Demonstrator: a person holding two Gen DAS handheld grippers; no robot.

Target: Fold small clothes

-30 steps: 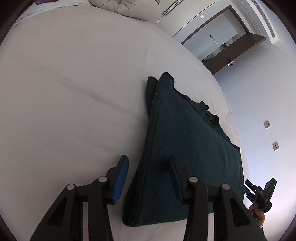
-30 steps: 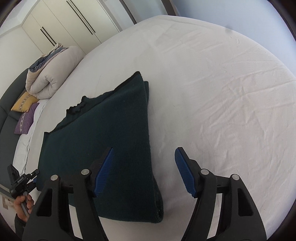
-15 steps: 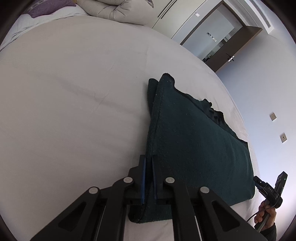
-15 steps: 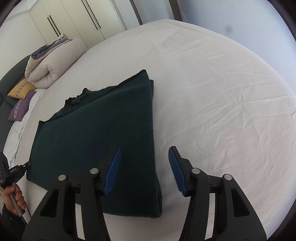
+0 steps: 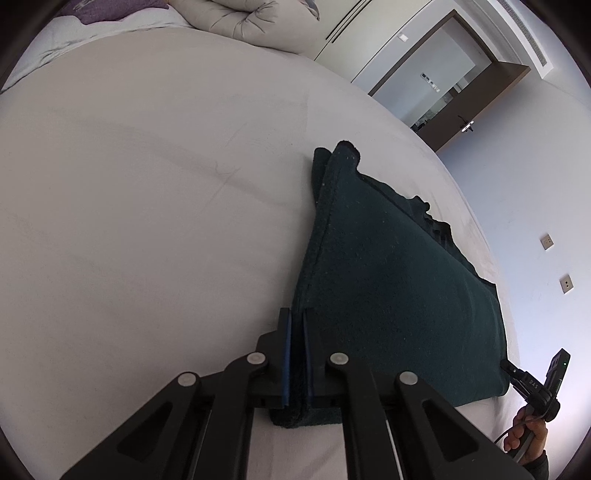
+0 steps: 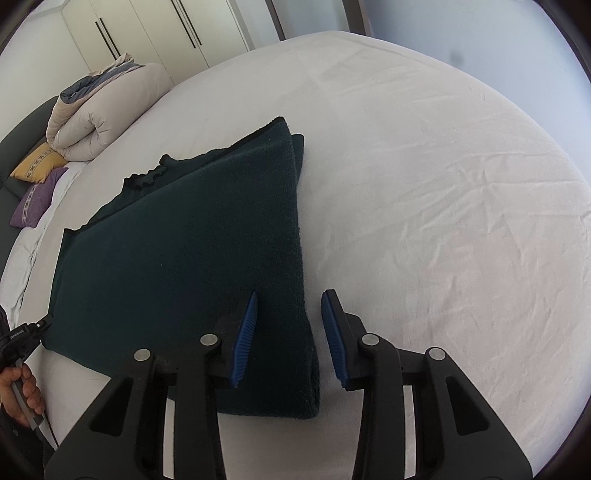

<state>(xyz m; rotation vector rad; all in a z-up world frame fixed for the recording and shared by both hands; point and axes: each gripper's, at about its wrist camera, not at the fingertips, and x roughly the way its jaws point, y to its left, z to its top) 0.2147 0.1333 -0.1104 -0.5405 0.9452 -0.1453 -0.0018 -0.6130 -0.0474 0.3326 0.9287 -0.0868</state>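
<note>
Left gripper clamped the dark green garment; right gripper, lower centre, was closing astride its edge; both must lift next.

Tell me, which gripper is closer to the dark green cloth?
Left. The left gripper is shut on the dark green cloth's corner; the right gripper straddles another corner, jaws closing, pads not yet pressing.

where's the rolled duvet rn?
Right wrist view, upper left: the rolled duvet lies at the bed's far edge by the wardrobe, just above the yellow cushion.
</note>
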